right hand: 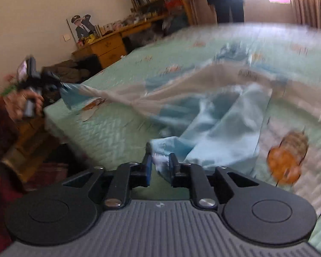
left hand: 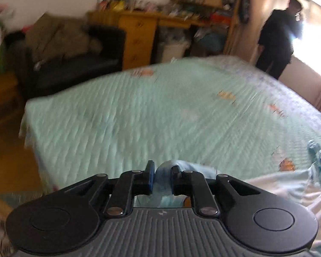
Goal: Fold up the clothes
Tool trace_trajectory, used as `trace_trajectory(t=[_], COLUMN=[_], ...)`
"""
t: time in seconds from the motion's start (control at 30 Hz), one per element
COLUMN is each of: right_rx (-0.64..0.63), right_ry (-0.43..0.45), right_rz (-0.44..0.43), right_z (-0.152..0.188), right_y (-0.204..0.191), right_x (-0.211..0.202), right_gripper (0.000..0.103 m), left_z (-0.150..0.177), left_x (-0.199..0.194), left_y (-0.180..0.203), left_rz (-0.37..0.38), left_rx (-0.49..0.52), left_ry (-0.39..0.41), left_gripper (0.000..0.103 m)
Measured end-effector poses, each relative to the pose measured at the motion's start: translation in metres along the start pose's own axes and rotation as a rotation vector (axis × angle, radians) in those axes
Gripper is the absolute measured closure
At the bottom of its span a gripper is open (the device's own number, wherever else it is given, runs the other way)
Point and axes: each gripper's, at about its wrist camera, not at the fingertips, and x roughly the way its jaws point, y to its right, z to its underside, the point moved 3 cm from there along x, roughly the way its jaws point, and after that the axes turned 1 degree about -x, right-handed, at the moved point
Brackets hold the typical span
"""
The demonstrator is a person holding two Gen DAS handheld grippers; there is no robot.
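A pale blue and white garment [right hand: 214,124] lies spread and partly lifted on the mint green quilted bed [right hand: 117,132]. One bunched blue corner of it fills the gap between the fingers of my right gripper [right hand: 160,158], which is shut on it near the bed's front edge. In the right wrist view, my left gripper [right hand: 61,84] is off the bed's left side in a hand [right hand: 30,102], pulling another blue corner taut. In the left wrist view, my left gripper [left hand: 162,167] is shut on that blue fold, and the rest of the garment [left hand: 278,188] trails to the right.
A person in dark clothes [left hand: 276,40] stands at the bed's far corner by the bright window. A black sofa with a brown coat [left hand: 75,64] and a cluttered wooden desk with shelves [left hand: 139,36] stand beyond the bed. The bedspread [left hand: 139,117] is bare ahead of the left gripper.
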Motion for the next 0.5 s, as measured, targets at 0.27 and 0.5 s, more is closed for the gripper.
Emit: trace_trajectory(t=[0.27,0.5], right_rx=[0.12,0.176], right_ry=[0.109,0.057], right_rz=[0.198,0.255], right_z=[0.008,0.032], right_y=[0.038,0.049], right_x=[-0.049,-0.031], right_gripper=[0.051,0.05], left_z=[0.079,0.19], left_x=[-0.046,-0.104], left_y=[0.094,0.21], left_rz=[0.417,0.817], left_rx=[0.253,0.769], left_ry=[-0.092,-0.171], left_gripper=[0.083,0.078])
